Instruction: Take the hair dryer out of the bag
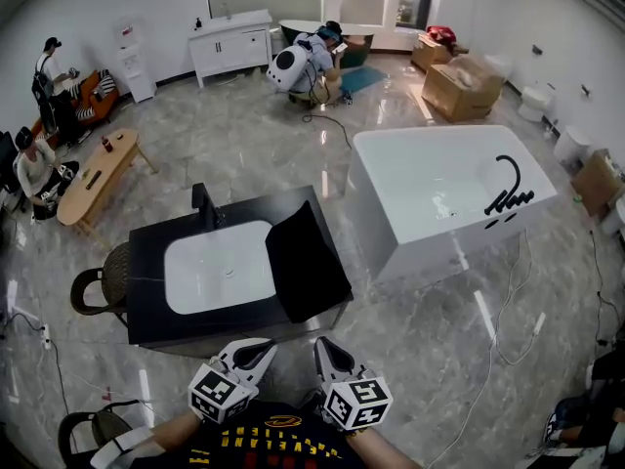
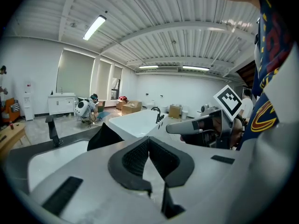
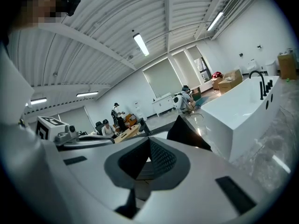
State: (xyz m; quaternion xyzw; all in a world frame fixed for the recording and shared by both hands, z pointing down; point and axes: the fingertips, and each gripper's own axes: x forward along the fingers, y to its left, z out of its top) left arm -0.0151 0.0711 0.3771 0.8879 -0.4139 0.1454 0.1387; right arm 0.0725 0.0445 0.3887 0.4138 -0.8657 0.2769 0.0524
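Note:
A black bag [image 1: 305, 262] lies on the right end of a black vanity counter [image 1: 146, 247], beside its white basin. No hair dryer shows in any view. My left gripper [image 1: 262, 350] and right gripper [image 1: 322, 348] hang side by side just short of the counter's near edge, both shut with nothing between the jaws. In the left gripper view the shut left gripper [image 2: 149, 141] points toward the bag [image 2: 106, 136], with the right gripper [image 2: 205, 125] at its side. The right gripper [image 3: 149, 146] in its own view is shut too and faces the bag [image 3: 187, 133].
A black faucet [image 1: 203, 205] stands at the basin's back left. A white bathtub [image 1: 444, 198] sits to the right of the vanity, a wicker chair [image 1: 103, 281] to its left. Cables [image 1: 508, 330] trail on the floor. People are at the far left and back.

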